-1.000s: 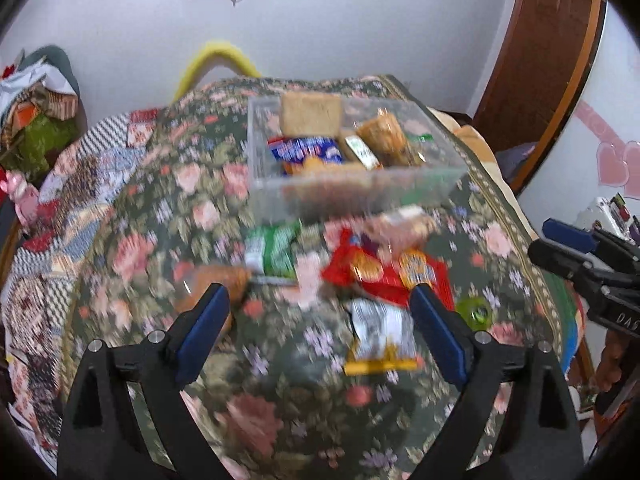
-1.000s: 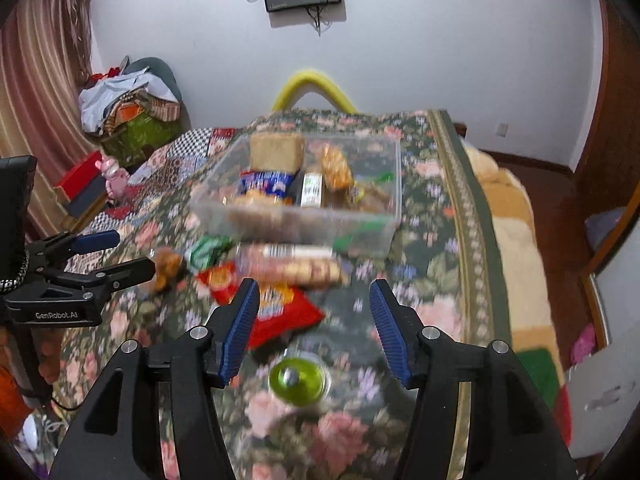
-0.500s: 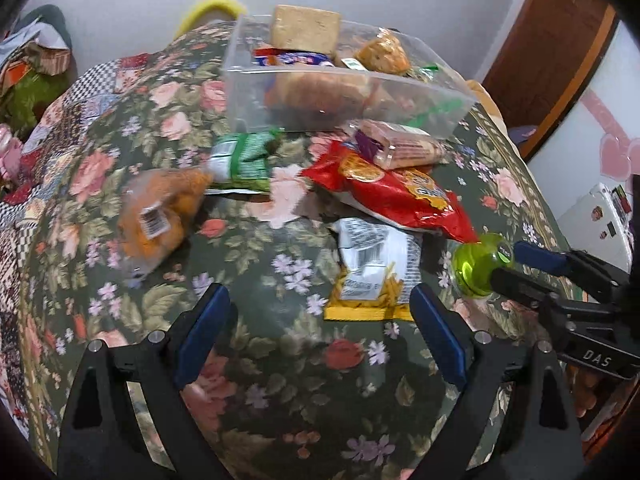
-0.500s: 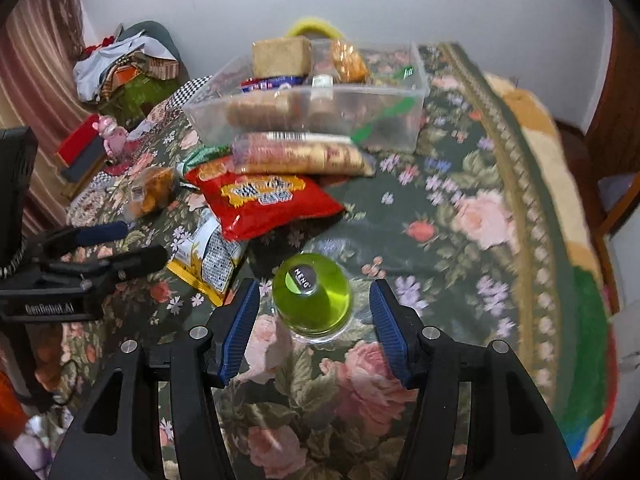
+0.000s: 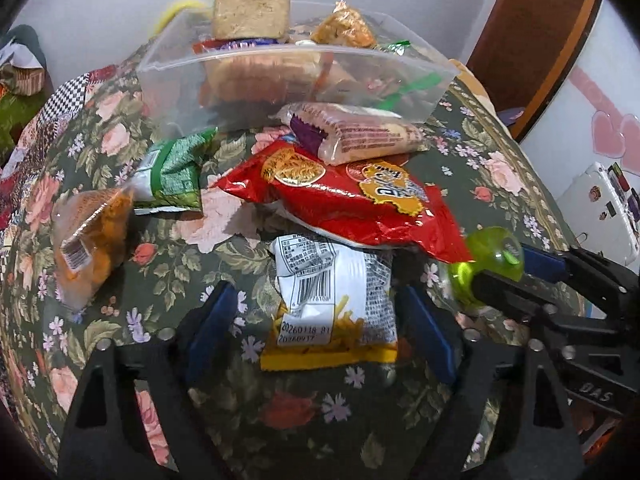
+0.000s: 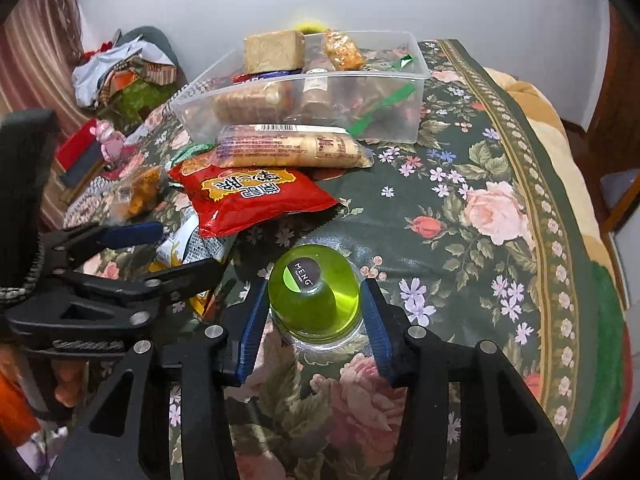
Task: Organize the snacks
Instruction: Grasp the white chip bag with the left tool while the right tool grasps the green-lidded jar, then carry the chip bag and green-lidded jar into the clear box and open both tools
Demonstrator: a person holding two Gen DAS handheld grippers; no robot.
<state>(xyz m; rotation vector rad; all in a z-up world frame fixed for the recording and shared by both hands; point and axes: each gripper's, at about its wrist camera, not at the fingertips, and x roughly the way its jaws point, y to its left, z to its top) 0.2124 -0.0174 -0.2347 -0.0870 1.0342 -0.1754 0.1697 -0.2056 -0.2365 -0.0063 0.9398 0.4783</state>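
Green and glossy, the jelly cup (image 6: pixel 316 300) sits on the floral tablecloth (image 6: pixel 480 208) between the blue pads of the right gripper (image 6: pixel 316 316), whose jaws straddle it closely; whether the pads already press its sides I cannot tell. To close well, the pads should meet the cup at its widest band, low down near the clear rim, since the domed top would let it squirt upward. A level, gentle squeeze suits the slick plastic.

The left gripper (image 5: pixel 320 320) hangs released, jaws spread on either side of the white and yellow snack packet (image 5: pixel 332 304), which lies flat with its far end tucked under the red chip bag (image 5: pixel 352 204). Pulling that packet toward the near edge before lifting should keep the red bag and the biscuit sleeve (image 5: pixel 352 134) resting on it from sliding. The clear plastic bin (image 6: pixel 312 92), already part filled, stands just beyond the pile.
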